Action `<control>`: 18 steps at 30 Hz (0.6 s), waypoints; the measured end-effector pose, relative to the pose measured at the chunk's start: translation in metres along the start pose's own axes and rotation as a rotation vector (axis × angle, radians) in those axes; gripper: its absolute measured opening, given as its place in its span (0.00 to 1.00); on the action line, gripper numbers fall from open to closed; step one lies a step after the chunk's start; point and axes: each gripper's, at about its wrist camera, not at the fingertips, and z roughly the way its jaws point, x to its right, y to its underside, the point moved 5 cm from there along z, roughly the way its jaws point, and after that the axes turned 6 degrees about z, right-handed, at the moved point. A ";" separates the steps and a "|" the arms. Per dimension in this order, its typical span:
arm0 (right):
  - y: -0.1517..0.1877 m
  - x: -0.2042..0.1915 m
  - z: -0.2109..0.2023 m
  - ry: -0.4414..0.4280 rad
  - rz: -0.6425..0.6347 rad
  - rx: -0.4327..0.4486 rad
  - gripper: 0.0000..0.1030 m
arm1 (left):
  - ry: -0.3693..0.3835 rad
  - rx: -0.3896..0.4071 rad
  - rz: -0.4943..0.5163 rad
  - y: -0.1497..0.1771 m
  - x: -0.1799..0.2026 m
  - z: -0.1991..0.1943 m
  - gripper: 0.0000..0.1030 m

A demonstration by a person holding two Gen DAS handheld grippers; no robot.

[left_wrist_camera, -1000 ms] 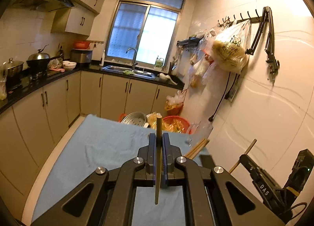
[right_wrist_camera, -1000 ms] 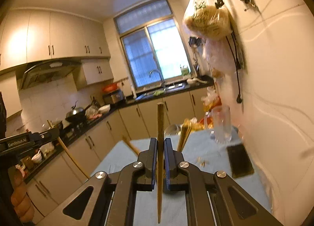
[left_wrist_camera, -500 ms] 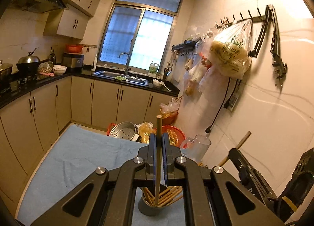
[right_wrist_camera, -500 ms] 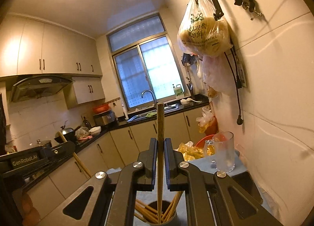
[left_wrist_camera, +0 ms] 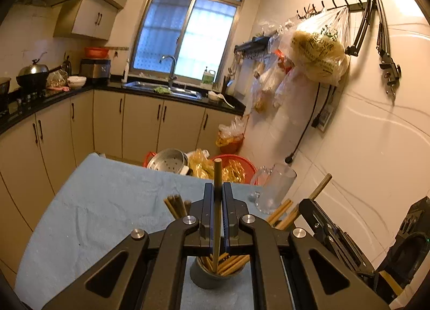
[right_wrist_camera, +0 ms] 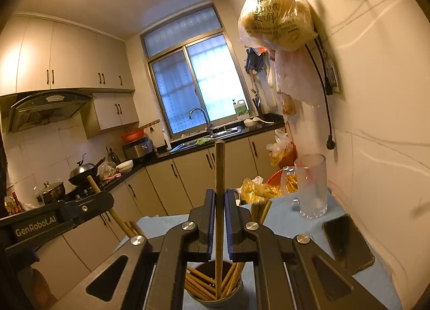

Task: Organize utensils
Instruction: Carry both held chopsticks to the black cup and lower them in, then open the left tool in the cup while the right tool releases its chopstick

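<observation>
Chopsticks are held upright, one clamped in the left gripper [left_wrist_camera: 217, 194], one in the right gripper [right_wrist_camera: 219, 197]. The holder [right_wrist_camera: 215, 294] is seen directly below both; the right tip is judged deeper inside.

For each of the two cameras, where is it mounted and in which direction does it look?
Left wrist: sits on the left tool, looking along a clamped chopstick down into the holder; the right tool shows at right.
Right wrist: sits on the right tool, looking along its chopstick into the holder; the left tool shows at left.
Shared: holder, glass mug, window.
</observation>
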 end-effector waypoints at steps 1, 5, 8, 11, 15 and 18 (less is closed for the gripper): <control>0.003 0.001 0.000 0.003 0.003 -0.006 0.08 | -0.008 -0.008 0.002 0.003 -0.001 0.001 0.06; 0.010 0.006 0.004 0.011 0.008 -0.030 0.08 | -0.012 -0.025 -0.003 0.010 -0.004 0.003 0.06; 0.014 0.011 0.008 0.015 0.023 -0.048 0.08 | -0.009 -0.038 -0.006 0.014 -0.005 0.005 0.06; 0.017 0.015 0.011 0.009 0.044 -0.072 0.08 | -0.012 -0.038 0.005 0.015 -0.003 0.005 0.06; 0.019 0.017 0.015 0.009 0.043 -0.096 0.08 | -0.013 -0.038 0.009 0.016 -0.001 0.005 0.06; 0.021 0.019 0.015 -0.001 0.048 -0.111 0.11 | -0.015 -0.038 0.012 0.017 -0.001 0.003 0.06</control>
